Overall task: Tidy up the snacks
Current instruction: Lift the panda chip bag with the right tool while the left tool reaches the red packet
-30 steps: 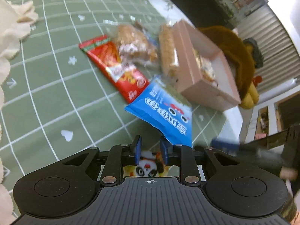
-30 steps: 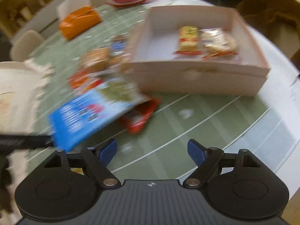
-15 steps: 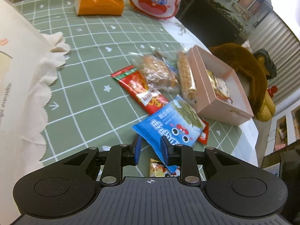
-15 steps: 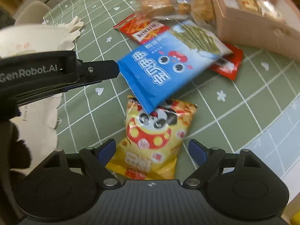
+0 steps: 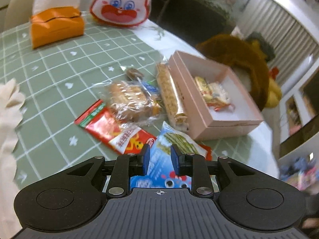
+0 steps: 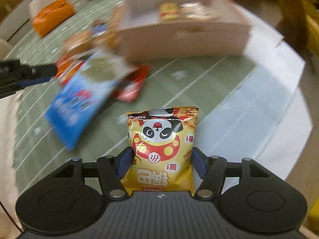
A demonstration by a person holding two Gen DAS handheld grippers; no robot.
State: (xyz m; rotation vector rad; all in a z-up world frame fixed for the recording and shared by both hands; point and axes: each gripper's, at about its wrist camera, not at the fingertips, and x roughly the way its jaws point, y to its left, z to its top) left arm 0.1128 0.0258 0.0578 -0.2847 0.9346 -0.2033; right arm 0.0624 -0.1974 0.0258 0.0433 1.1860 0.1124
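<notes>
— Right wrist view first: what does the right gripper (image 6: 160,160) have?

— A yellow panda snack bag (image 6: 161,149), pinched on both sides between the blue pads, upright in front of the lens. At twelve o'clock beyond it sits the pink box (image 6: 185,37), open, with two small packets in it.

— And the left gripper (image 5: 160,158)?

— Its fingers are close together with the blue seaweed snack bag (image 5: 159,169) between them; whether the pads actually press on it I cannot tell. From the right wrist that bag (image 6: 83,97) shows blurred at ten o'clock, with the left gripper's arm coming in from nine.

— What surrounds it in the left wrist view?

— A red snack packet (image 5: 113,131) at eleven o'clock, touching a clear-wrapped bread pack (image 5: 129,101) just beyond. A wrapped biscuit roll (image 5: 169,95) lies against the outside wall of the pink box (image 5: 223,129) at one o'clock.

— Further out?

— On the green grid cloth of the desk (image 5: 59,69), an orange tissue pouch (image 5: 55,25) at ten o'clock and a rabbit-face bag (image 5: 121,4) at twelve. A brown plush toy (image 5: 245,59) sits behind the box.
</notes>
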